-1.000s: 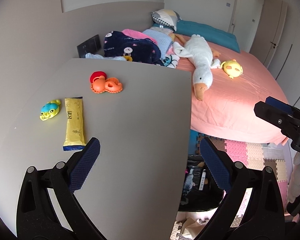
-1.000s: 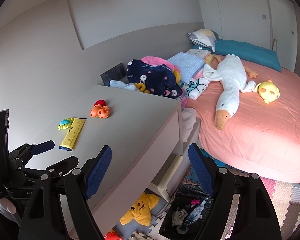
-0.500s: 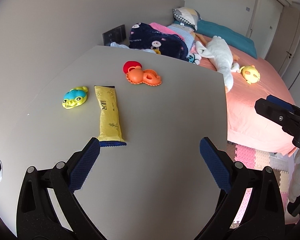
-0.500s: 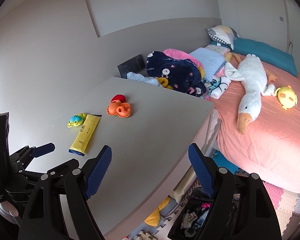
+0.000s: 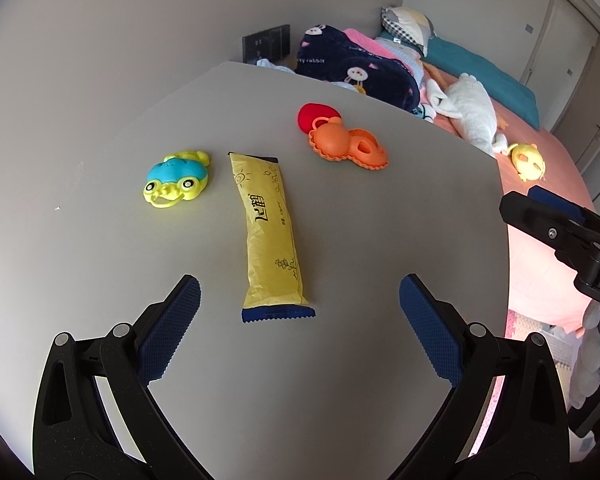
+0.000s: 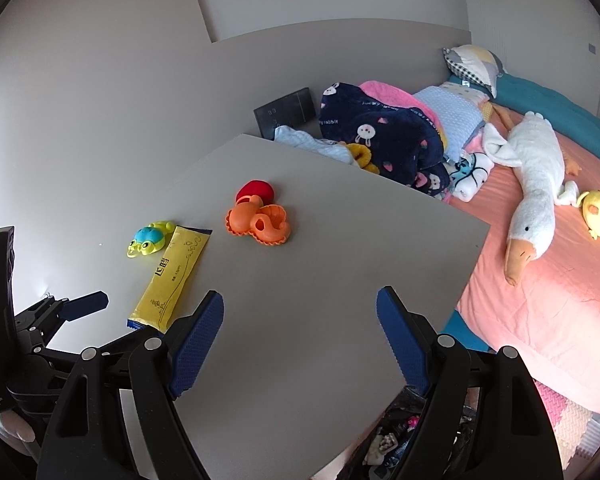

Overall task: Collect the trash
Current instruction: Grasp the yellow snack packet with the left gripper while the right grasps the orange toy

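A yellow snack wrapper (image 5: 269, 236) with a dark blue end lies flat on the grey table (image 5: 400, 220). My left gripper (image 5: 299, 290) hovers open just short of it, and the wrapper's blue end sits between the two fingertips and slightly beyond them, untouched. The right wrist view has the wrapper (image 6: 171, 276) to the left of my right gripper (image 6: 300, 300), which is open and empty over bare tabletop. One left finger (image 6: 85, 303) shows at that view's left edge.
A yellow-blue frog toy (image 5: 176, 180) lies left of the wrapper, an orange toy (image 5: 346, 145) with a red piece (image 5: 316, 114) behind it. A black bag of clutter (image 6: 396, 440) sits below the table's near edge. A bed with a plush goose (image 6: 534, 184) is on the right.
Both grippers have moved forward over the table and slightly down. The wrapper has come closer to the left gripper and now lies in front of its open fingers. Neither gripper's opening changed.
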### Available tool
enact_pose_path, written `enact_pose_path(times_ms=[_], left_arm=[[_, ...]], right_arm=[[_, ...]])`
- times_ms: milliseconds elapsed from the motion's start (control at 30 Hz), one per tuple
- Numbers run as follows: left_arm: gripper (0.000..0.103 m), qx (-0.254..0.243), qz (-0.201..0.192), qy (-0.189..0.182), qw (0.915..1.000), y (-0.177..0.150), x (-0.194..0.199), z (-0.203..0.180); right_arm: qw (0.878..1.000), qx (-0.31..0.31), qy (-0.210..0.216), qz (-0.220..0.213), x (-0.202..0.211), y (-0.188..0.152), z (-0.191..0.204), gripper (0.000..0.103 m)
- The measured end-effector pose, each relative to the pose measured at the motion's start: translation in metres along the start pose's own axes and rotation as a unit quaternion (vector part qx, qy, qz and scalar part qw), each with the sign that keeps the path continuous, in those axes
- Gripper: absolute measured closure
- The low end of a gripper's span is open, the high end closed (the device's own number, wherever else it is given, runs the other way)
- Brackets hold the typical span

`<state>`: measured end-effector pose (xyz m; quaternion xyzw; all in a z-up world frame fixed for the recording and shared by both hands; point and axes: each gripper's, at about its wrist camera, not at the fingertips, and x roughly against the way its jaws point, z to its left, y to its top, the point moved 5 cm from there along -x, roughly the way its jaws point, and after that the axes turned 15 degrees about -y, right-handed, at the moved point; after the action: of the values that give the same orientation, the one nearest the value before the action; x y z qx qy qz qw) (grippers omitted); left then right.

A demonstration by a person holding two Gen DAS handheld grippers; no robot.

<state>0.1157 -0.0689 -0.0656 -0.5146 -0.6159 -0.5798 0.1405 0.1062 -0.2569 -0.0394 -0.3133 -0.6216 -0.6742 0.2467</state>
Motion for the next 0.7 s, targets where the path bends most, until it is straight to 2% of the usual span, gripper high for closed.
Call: enact_pose_path(times_ms=[100,233,533,667,700], left_arm=[[0.009,0.002,0.004,0.002,1.0000,0.005,-0.007,0.005],[0.017,0.009,0.010,0.004,0.9999,0.009,-0.018,0.013],[0.040,0.024,0.027,-0.007,0.9993,0.014,-0.037,0.026],[0.056,0.033,0.035,0.002,0.9988,0.015,-0.043,0.035],[0.058,0.034,0.032,0.004,0.9989,0.016,-0.043,0.036]], right_arm=[[1.000,0.007,0.006,0.011,-0.015,0.004,0.009,0.024],[1.000,0.016,0.012,0.020,-0.032,0.010,0.020,0.024],[0.999,0.040,0.016,0.026,-0.064,0.029,0.038,0.024],[0.998,0.054,0.015,0.028,-0.078,0.035,0.046,0.024],[0.998,0.058,0.015,0.028,-0.082,0.037,0.049,0.024]])
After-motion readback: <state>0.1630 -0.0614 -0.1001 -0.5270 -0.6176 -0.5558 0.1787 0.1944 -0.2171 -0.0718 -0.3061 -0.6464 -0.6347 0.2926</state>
